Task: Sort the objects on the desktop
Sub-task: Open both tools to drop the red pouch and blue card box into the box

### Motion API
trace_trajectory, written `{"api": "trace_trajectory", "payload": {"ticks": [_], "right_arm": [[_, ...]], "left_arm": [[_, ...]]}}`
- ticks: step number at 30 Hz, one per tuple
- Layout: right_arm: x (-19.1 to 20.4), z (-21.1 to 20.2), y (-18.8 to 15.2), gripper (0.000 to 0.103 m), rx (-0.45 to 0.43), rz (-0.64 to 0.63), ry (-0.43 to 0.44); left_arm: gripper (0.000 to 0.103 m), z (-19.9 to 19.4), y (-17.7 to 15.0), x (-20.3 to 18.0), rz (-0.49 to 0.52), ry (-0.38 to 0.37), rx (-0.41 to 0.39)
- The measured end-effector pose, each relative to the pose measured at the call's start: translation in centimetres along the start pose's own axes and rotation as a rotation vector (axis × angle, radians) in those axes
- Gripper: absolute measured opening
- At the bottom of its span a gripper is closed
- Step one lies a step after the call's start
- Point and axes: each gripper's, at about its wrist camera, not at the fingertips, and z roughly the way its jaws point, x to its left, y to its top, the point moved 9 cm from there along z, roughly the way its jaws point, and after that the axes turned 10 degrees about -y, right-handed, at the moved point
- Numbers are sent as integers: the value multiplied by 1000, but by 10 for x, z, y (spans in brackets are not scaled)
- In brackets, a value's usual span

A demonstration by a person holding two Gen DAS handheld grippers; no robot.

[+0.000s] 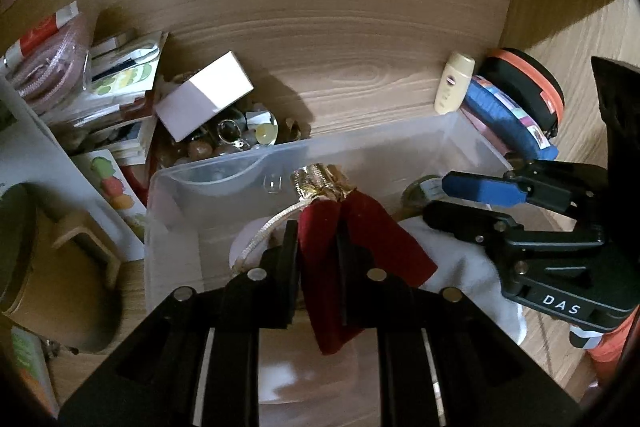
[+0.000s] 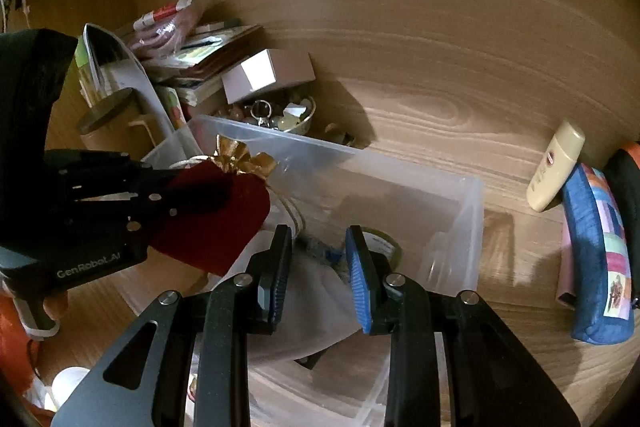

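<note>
Red pouch (image 1: pixel 340 267): clamped in left gripper (image 1: pixel 318 239), held directly above clear bin (image 1: pixel 172 187). Right gripper (image 2: pixel 318 267): narrow gap, nothing held.

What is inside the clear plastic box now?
Inside the clear plastic box lie a white cloth and a tape roll. Whatever is under the cloth is hidden.

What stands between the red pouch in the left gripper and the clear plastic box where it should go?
Nothing visible does. The left gripper holds the red pouch over the open clear box, which has no lid. A white cloth already lies inside, leaving room.
</note>
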Motion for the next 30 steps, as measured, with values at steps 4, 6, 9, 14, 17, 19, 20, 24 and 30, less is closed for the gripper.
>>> {"api": "trace_trajectory", "payload": {"ticks": [4, 6, 9, 14, 17, 19, 20, 24, 30], "right_arm": [[1, 1, 0, 25, -1, -3, -2], [0, 0, 0, 25, -6, -5, -8], [0, 0, 1, 26, -8, -4, -11], [-1, -1, 2, 29, -9, 0, -8], [0, -8, 5, 31, -24, -3, 0], [-1, -14, 9, 33, -43, -7, -9], [-1, -18, 10, 34, -51, -8, -14], [-2, -31, 15, 50, -82, -7, -34], [0, -50, 13, 68, -107, -16, -72]], "left_arm": [[19, 4, -2, -1, 17, 24, 10], [23, 4, -3, 1, 17, 31, 14], [36, 2, -3, 2, 20, 41, 7], [60, -5, -1, 0, 45, 71, -26], [60, -9, 1, -1, 51, 72, -33], [63, -12, 2, -1, 50, 79, -41], [65, -14, 3, -1, 49, 83, -46], [71, -25, 3, -2, 50, 101, -66], [76, -43, 1, -4, 60, 129, -90]]}}
